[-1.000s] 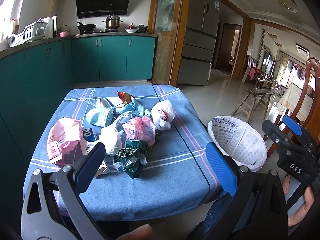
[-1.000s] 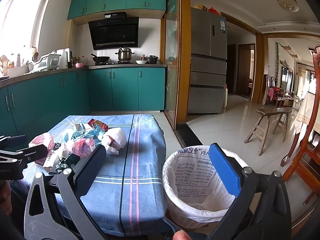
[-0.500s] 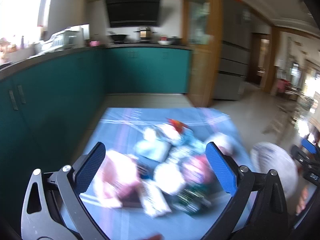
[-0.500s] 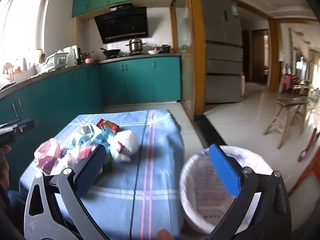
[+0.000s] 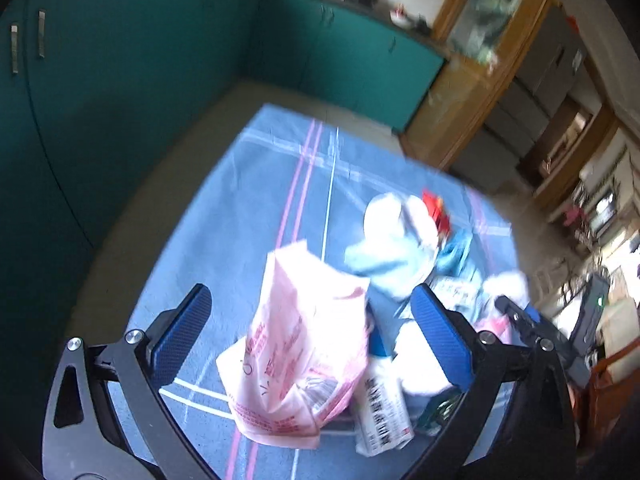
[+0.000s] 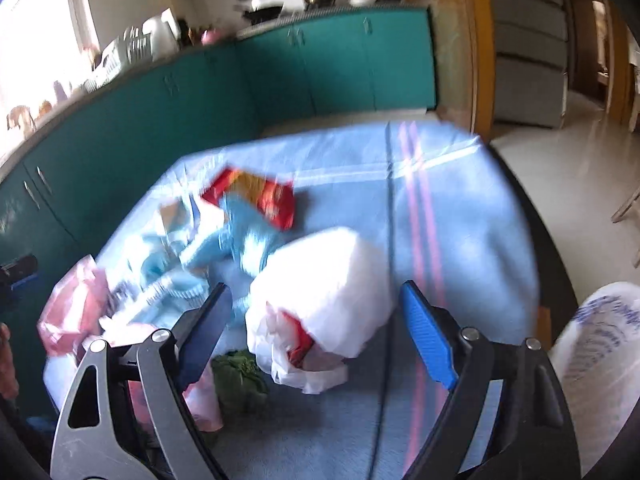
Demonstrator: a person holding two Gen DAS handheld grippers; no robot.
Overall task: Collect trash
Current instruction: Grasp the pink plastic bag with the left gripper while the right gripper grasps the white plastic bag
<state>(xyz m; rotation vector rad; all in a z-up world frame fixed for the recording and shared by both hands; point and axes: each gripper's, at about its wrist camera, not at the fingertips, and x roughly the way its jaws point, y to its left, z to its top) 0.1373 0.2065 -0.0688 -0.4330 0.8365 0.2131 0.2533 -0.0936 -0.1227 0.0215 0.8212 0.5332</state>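
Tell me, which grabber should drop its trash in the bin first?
Probably the right gripper. Its open fingers straddle the white bag, and the lined bin sits just to its right. The left gripper is open around the pink bag, farther from it.

Pink bag [image 5: 304, 344], blue striped tablecloth [image 5: 240, 216]

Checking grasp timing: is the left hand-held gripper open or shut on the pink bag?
Open. The left hand-held gripper has its pads spread either side of the pink bag, not pinching it.
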